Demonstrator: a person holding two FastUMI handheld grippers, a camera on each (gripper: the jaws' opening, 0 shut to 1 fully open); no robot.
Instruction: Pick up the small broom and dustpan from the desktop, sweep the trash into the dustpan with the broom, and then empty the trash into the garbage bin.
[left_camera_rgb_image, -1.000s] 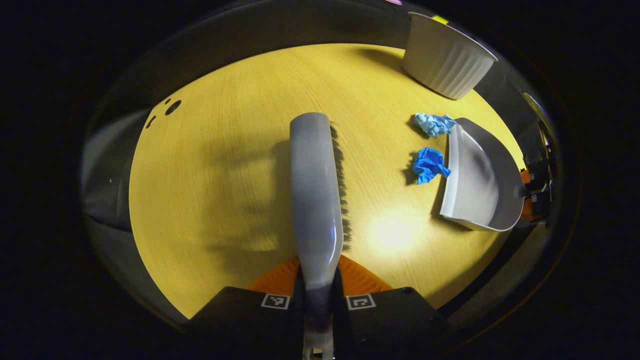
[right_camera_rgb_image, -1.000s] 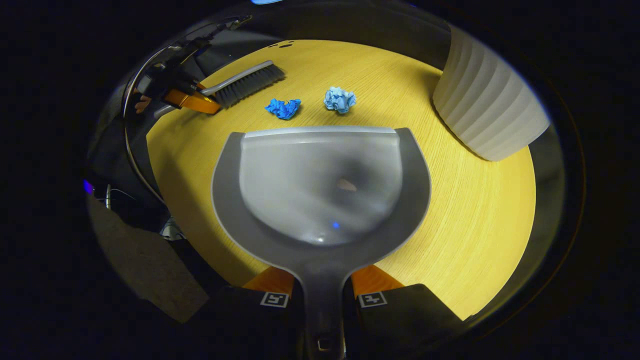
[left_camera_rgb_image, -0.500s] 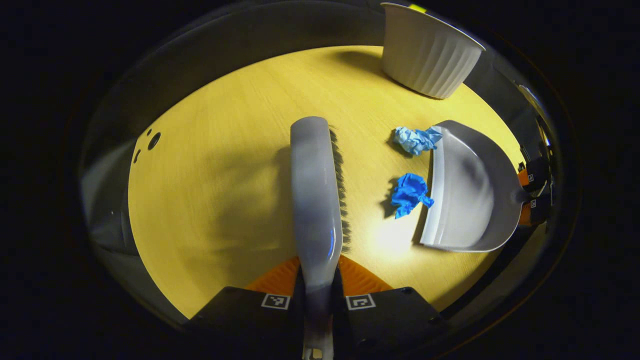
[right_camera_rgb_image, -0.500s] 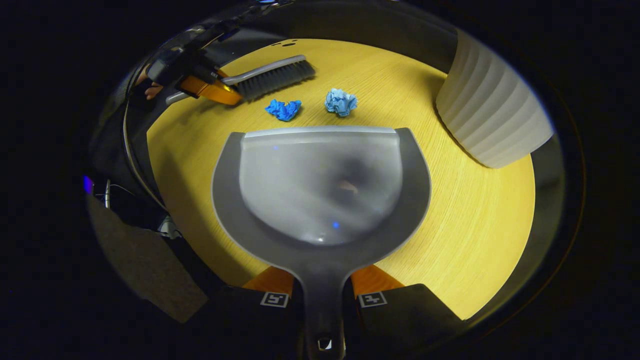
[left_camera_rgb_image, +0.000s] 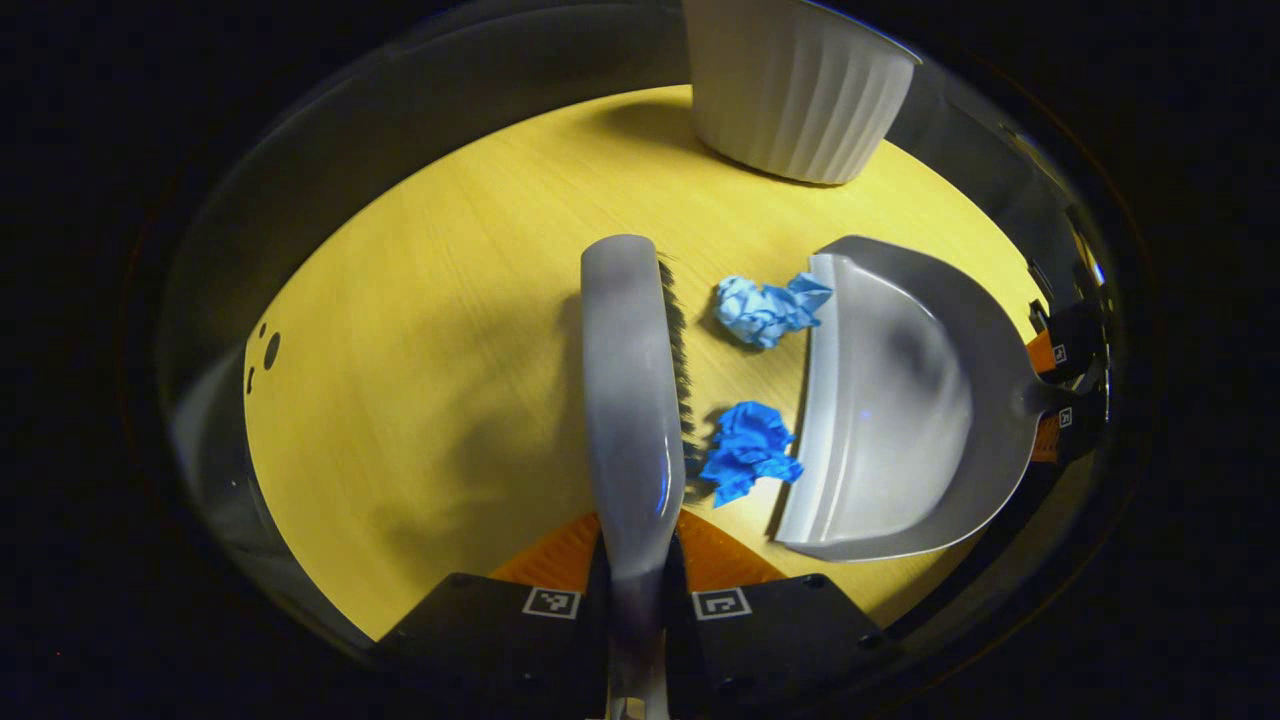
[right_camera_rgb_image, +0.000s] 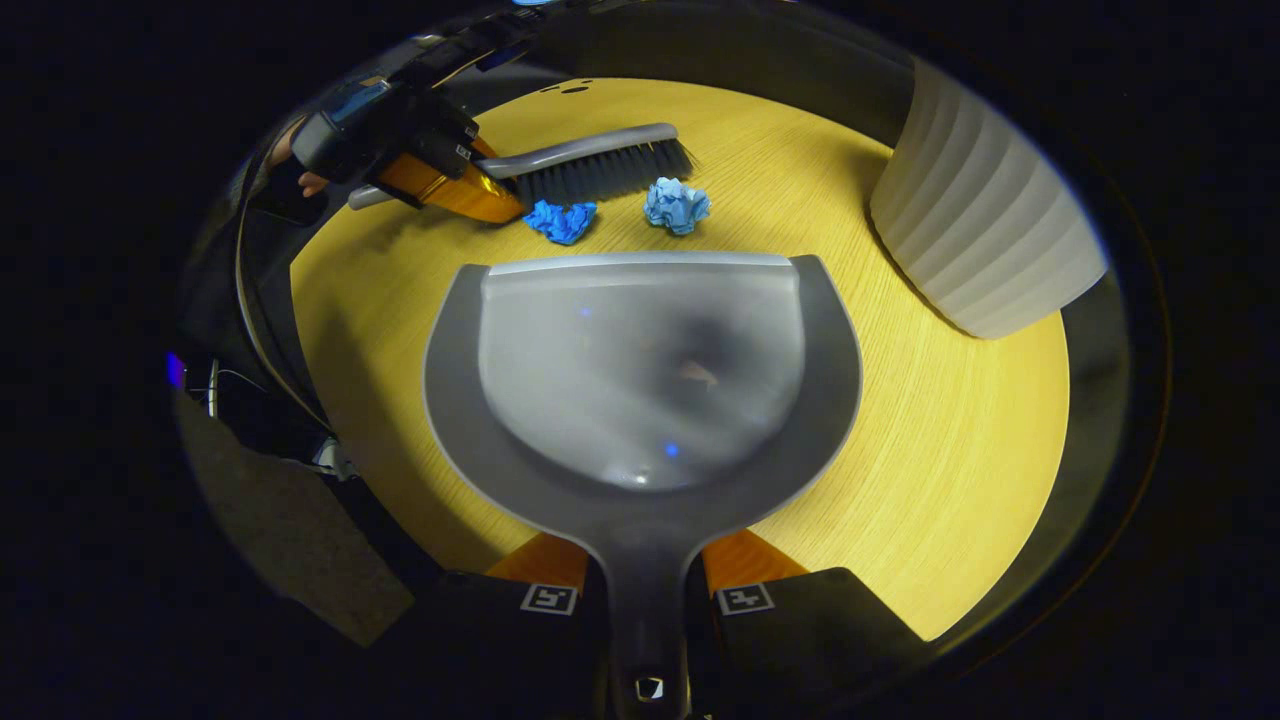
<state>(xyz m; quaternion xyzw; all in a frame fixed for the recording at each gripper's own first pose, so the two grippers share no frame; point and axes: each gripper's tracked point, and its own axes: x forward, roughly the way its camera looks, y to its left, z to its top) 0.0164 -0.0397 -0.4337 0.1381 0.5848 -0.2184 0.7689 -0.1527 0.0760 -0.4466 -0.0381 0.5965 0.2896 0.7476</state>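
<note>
My left gripper (left_camera_rgb_image: 634, 560) is shut on the handle of the small grey broom (left_camera_rgb_image: 628, 380), whose dark bristles face right toward two crumpled paper balls. The dark blue ball (left_camera_rgb_image: 745, 464) touches the bristles; the light blue ball (left_camera_rgb_image: 765, 308) lies just beyond. My right gripper (right_camera_rgb_image: 645, 580) is shut on the handle of the grey dustpan (right_camera_rgb_image: 640, 370), its lip flat on the yellow desktop (right_camera_rgb_image: 960, 450). In the right gripper view the broom (right_camera_rgb_image: 600, 170), the left gripper (right_camera_rgb_image: 440, 180), the dark blue ball (right_camera_rgb_image: 560, 220) and the light blue ball (right_camera_rgb_image: 678, 204) lie past the lip. The dustpan (left_camera_rgb_image: 890, 410) stands right of the balls.
A white ribbed garbage bin (left_camera_rgb_image: 790, 85) stands at the desk's far side, seen too at the right in the right gripper view (right_camera_rgb_image: 985, 240). Small dark holes (left_camera_rgb_image: 265, 352) mark the desktop at the left. A hand (right_camera_rgb_image: 300, 180) holds the left gripper.
The broom has swept toward the dustpan and now reaches the dark blue ball. The dustpan has stayed in place. The bin has shifted left in the left gripper view.
</note>
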